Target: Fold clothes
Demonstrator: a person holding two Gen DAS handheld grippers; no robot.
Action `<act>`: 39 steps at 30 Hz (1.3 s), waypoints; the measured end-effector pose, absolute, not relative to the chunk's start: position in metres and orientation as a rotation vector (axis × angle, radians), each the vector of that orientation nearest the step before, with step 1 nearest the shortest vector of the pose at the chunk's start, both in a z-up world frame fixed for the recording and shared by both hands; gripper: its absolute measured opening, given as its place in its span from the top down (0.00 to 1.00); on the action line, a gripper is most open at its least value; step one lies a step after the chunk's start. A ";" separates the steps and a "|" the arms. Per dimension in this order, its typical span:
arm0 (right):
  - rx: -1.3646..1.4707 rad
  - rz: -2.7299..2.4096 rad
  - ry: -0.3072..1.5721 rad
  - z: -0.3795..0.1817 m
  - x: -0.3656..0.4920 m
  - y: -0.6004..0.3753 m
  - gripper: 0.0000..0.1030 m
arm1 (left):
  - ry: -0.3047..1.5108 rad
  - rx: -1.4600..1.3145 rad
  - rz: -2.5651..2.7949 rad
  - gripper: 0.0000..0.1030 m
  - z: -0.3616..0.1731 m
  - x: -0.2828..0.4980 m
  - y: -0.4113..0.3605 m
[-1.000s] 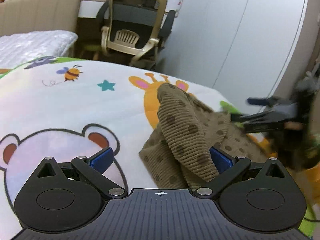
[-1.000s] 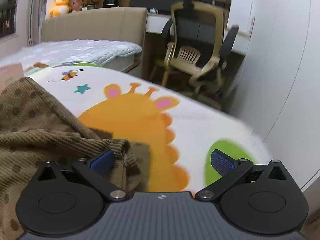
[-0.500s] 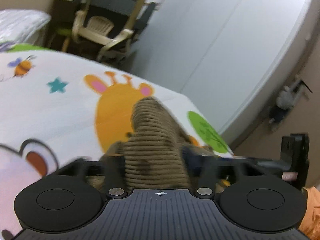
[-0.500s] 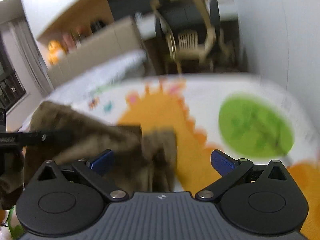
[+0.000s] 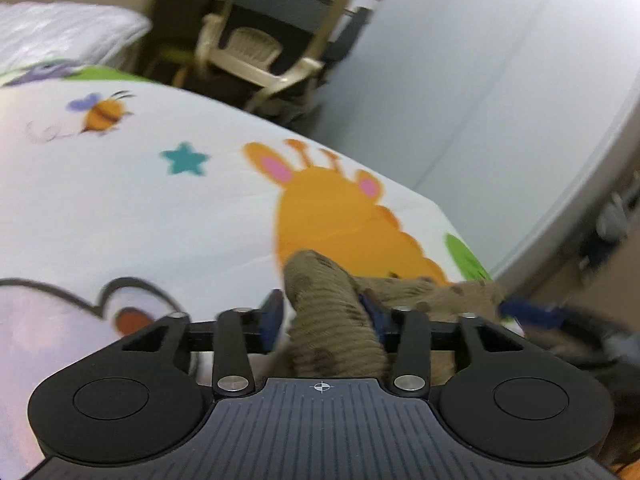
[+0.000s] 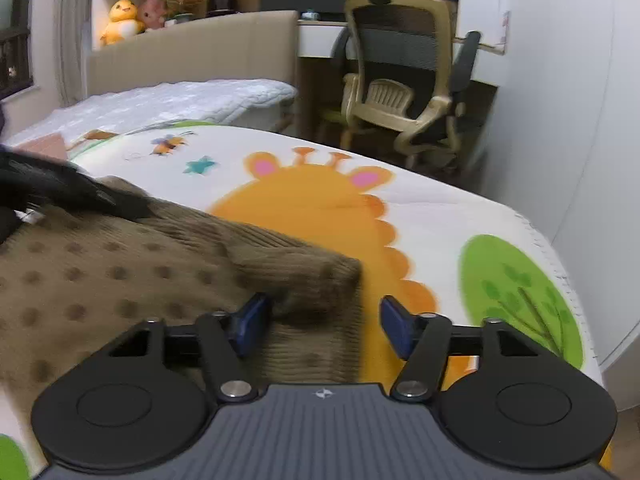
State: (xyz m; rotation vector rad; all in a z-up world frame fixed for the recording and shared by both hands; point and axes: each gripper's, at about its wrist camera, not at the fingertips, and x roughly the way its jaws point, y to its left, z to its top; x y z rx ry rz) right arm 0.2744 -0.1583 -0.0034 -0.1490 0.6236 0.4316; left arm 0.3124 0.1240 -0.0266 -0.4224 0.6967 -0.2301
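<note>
A brown corduroy garment with dark dots [image 6: 120,276] lies on the cartoon-print bedspread [image 6: 440,220]. In the right wrist view its folded corner sits between the pads of my right gripper [image 6: 325,322]. Those jaws are closing, and a gap remains at the right pad. In the left wrist view a raised fold of the garment [image 5: 332,332] stands between the pads of my left gripper [image 5: 323,312]. Its jaws are opening, and the fold leans on the right pad. The left gripper shows as a dark blur [image 6: 60,192] over the garment's far left side.
The bedspread's right edge [image 6: 560,264] drops off beside a white wardrobe wall [image 6: 580,100]. A beige office chair [image 6: 400,80] and a desk stand beyond the far edge. A quilted white cover [image 6: 180,100] lies at the back left.
My left gripper shut on the raised fold, sank lower over the bedspread, and now stands wider. My right gripper's jaws narrowed from wide open around the garment's corner.
</note>
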 end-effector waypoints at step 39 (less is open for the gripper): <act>-0.329 0.667 0.544 0.054 0.254 -0.122 0.00 | 0.726 -0.500 -0.490 0.35 -0.031 0.214 0.108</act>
